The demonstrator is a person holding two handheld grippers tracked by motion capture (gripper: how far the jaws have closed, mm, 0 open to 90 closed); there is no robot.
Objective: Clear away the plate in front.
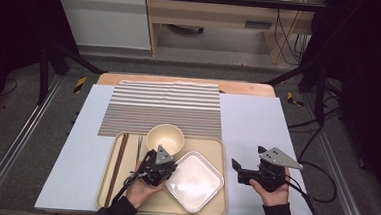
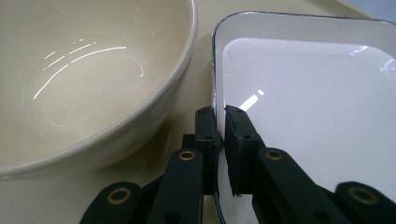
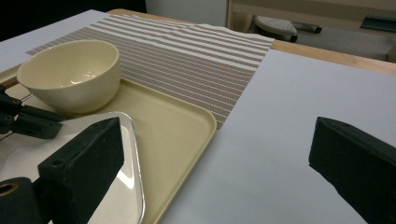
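A white square plate (image 1: 196, 182) (image 2: 308, 102) lies on a beige tray (image 1: 157, 203) next to a cream bowl (image 1: 165, 138) (image 2: 79, 79). My left gripper (image 1: 171, 167) (image 2: 220, 116) is shut on the plate's near-left rim, one jaw inside and one outside. To the right of the tray, my right gripper (image 1: 248, 159) (image 3: 219, 156) hovers open over the pale blue mat with nothing between its jaws. In the right gripper view, the bowl (image 3: 70, 74), the tray (image 3: 177, 135) and the plate's edge (image 3: 130, 186) sit to the left.
Dark chopsticks (image 1: 117, 162) and a thin metal utensil (image 1: 139, 150) lie along the tray's left side. A striped placemat (image 1: 163, 108) (image 3: 187, 51) lies beyond the tray. The pale blue mat (image 1: 257, 126) covers the table, whose wooden edge (image 1: 245, 88) shows at the far side.
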